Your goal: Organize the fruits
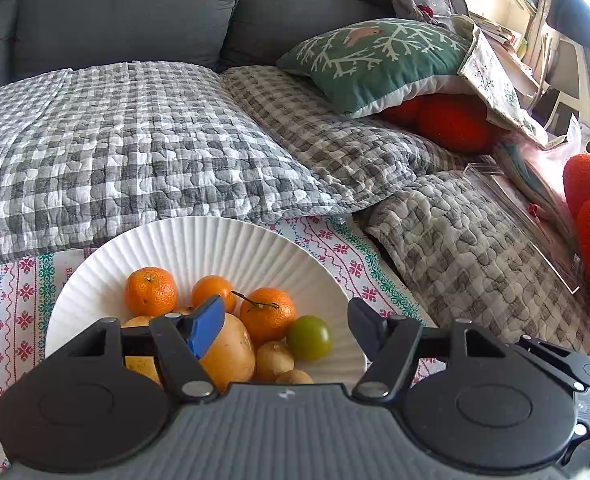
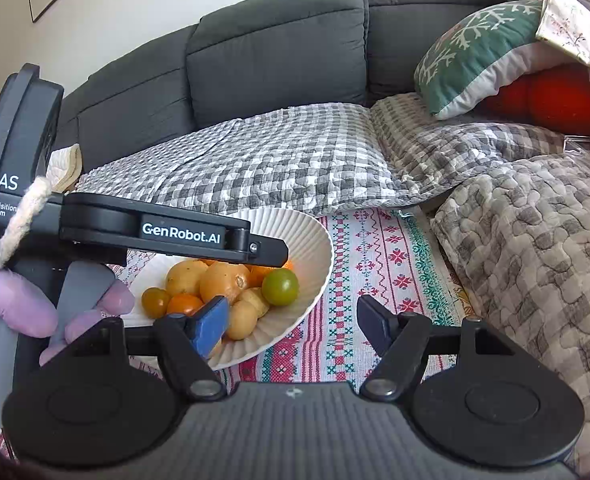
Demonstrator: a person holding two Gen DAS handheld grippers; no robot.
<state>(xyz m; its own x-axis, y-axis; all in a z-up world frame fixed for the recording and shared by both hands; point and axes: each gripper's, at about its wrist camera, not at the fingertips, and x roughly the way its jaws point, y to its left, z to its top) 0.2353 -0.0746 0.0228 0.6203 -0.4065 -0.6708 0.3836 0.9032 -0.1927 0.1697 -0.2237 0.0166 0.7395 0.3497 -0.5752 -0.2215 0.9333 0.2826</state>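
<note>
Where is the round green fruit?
The round green fruit sits in the white ribbed bowl, at the pile's right edge, beside an orange mandarin.

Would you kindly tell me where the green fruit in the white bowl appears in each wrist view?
Left wrist view: the green fruit sits lower centre, at the right edge of the pile.
Right wrist view: the green fruit sits left of centre, also rightmost in the pile.
Shared landmark: the ribbed white bowl.
</note>
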